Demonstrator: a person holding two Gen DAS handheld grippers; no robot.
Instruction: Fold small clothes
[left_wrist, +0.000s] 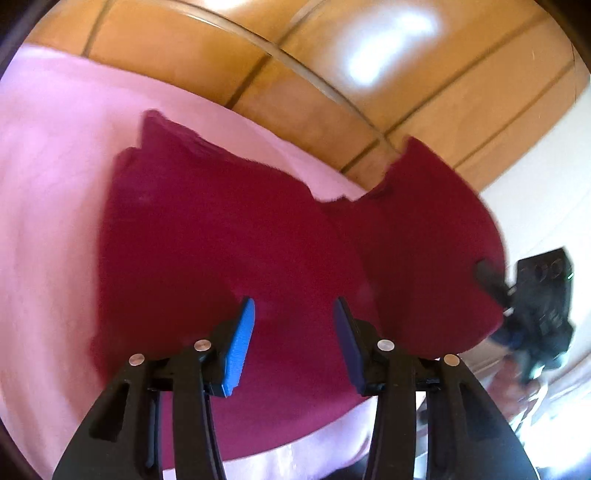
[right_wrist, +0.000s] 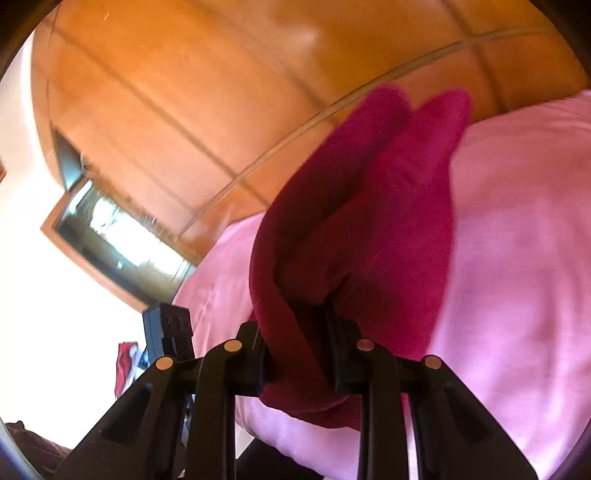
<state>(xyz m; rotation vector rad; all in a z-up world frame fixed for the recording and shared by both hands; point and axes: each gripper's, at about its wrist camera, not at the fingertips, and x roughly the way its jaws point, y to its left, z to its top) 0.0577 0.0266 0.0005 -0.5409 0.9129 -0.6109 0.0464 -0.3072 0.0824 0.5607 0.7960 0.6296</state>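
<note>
Two grippers work a dark red garment (left_wrist: 221, 240) lying near the far edge of the pink sheet (left_wrist: 48, 166). Right gripper (right_wrist: 299, 332) is clenched on a raised fold of the cloth, while left gripper (left_wrist: 295, 314) hovers above it, fingers spread, grasping nothing.

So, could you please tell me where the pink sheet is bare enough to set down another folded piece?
Bare pink sheet lies left of the dark red garment, out to the bed's edge. A narrower strip runs between the garment's far edge and the wooden floor. The right side is crowded: the right tongs hold a lifted flap, while the left tongs hover open over the middle.
</note>
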